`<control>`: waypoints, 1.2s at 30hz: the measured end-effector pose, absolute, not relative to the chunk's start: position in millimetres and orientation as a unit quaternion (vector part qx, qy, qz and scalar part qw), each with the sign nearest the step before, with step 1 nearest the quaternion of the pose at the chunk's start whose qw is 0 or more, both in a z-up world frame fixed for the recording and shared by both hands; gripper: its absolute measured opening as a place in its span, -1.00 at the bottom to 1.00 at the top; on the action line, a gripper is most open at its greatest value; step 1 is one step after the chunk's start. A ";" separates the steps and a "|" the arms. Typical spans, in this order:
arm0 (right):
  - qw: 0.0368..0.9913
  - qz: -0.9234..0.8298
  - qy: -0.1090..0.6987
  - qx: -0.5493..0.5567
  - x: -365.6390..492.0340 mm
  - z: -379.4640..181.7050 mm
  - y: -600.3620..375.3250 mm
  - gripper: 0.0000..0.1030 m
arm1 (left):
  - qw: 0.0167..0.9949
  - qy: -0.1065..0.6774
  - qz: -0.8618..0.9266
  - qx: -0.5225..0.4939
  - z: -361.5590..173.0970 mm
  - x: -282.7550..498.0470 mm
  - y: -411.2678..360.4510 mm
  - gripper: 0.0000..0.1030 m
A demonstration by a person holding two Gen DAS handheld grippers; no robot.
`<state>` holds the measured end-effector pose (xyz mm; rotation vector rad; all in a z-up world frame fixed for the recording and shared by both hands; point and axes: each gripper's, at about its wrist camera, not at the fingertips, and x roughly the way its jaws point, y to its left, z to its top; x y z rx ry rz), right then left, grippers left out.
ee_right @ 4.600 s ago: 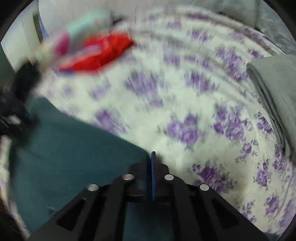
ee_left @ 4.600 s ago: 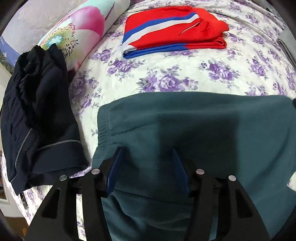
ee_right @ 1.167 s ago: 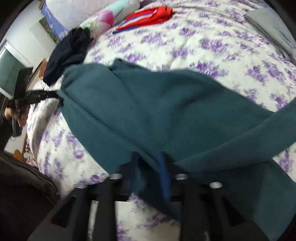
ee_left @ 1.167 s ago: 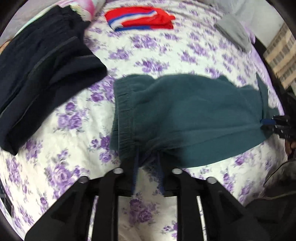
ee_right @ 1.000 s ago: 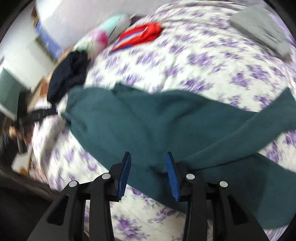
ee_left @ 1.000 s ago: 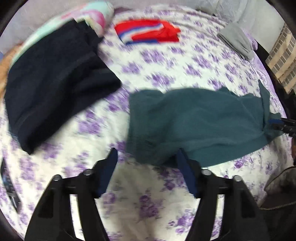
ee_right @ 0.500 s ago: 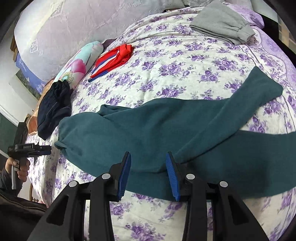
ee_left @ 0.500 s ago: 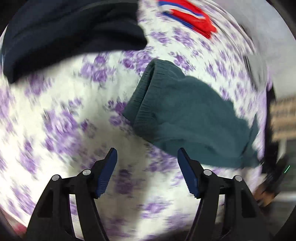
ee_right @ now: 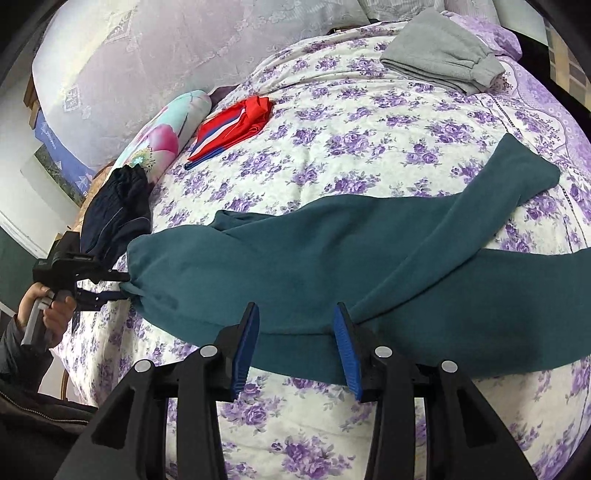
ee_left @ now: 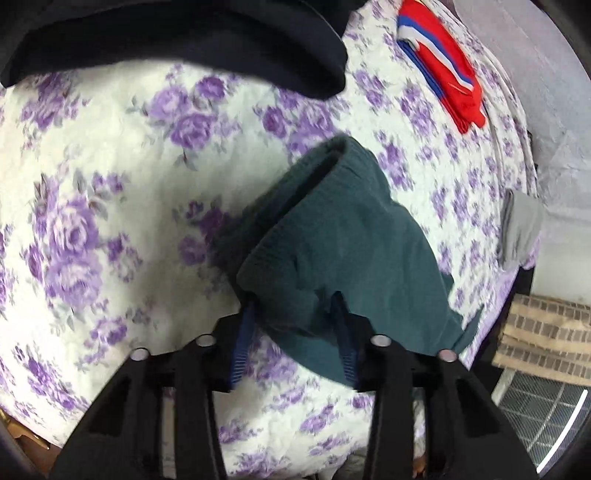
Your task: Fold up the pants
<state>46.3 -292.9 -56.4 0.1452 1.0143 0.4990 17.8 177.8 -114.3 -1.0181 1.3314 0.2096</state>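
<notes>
- Since half a second ago your left gripper [ee_left: 293, 332] has closed in on the waistband end of the pants [ee_right: 332, 258]; its fingers, then well clear of the cloth, now straddle the bunched waistband. Right gripper [ee_right: 295, 343] has barely shifted.
- Left jaws: apart, cloth bulging between them, not yet pinched. In the right view the tips sit right at the waistband corner.
- Right jaws: apart, hovering over the near edge of the pants about mid-length. Nothing held.
- Pants lie on the bed [ee_right: 369, 122] lengthwise, roughly halved leg on leg. The upper leg strays toward the far side, its cuff well apart from the lower leg, which runs out of view at right.
- Judgement: step in hand is a re-grip to straighten the garment before the next fold.
- Left: push deeper before closing, so you catch both waistband layers. A shallow bite on the top layer alone would peel the halves apart.
- Right: take the near edge where the two legs cross, both layers again, then pull gently away from the left gripper to draw out slack.
- The stray leg needs bringing back over the lower one; otherwise the fold will come out skewed.
- Keep lifts low. Cloth looks thick and fleecy, likely to drag on the quilt and bunch.
- Dark pants [ee_left: 184, 33] lie near the waistband; red pants [ee_right: 231, 127] and grey pants [ee_right: 443, 51] are well apart. Steer clear of the dark pair.
</notes>
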 end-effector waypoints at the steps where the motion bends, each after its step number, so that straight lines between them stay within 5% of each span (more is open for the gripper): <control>1: 0.842 0.237 0.480 0.069 45.9 -56.9 -292.2 -0.19 | 0.666 0.586 0.100 -0.451 -114.8 18.1 179.0 -0.64; 3: 0.841 0.235 0.482 0.069 45.9 -58.2 -290.4 -0.19 | 0.682 0.575 0.107 -0.439 -111.0 18.0 180.3 -0.93; 10: 0.842 0.210 0.494 0.055 53.6 -63.4 -291.2 -0.16 | 0.777 0.568 0.137 -0.233 -53.8 16.6 158.2 -0.90; 15: 0.839 0.148 0.520 0.057 67.3 -74.9 -308.9 -0.12 | 0.740 0.631 0.167 -0.164 -105.2 18.2 156.0 -0.71; 17: 0.852 0.119 0.504 0.073 73.7 -66.6 -328.4 0.10 | 0.739 0.621 0.164 -0.204 -103.8 11.1 159.2 -0.69; 19: 0.868 0.084 0.483 0.085 82.6 -56.1 -348.6 0.29 | 0.751 0.611 0.168 -0.184 -92.8 9.2 158.5 -0.22; 21: 0.880 0.039 0.465 0.090 99.8 -46.8 -370.4 0.29 | 0.764 0.602 0.175 -0.153 -79.5 8.0 157.9 0.04; 27: 0.891 -0.014 0.449 0.071 181.2 -38.8 -404.1 0.28 | 0.796 0.550 0.198 -0.160 -43.6 -4.7 157.5 0.19; 36: 0.870 -0.048 0.491 0.013 296.7 -76.7 -398.5 0.27 | 0.790 0.558 0.184 -0.177 -58.1 9.0 89.2 0.19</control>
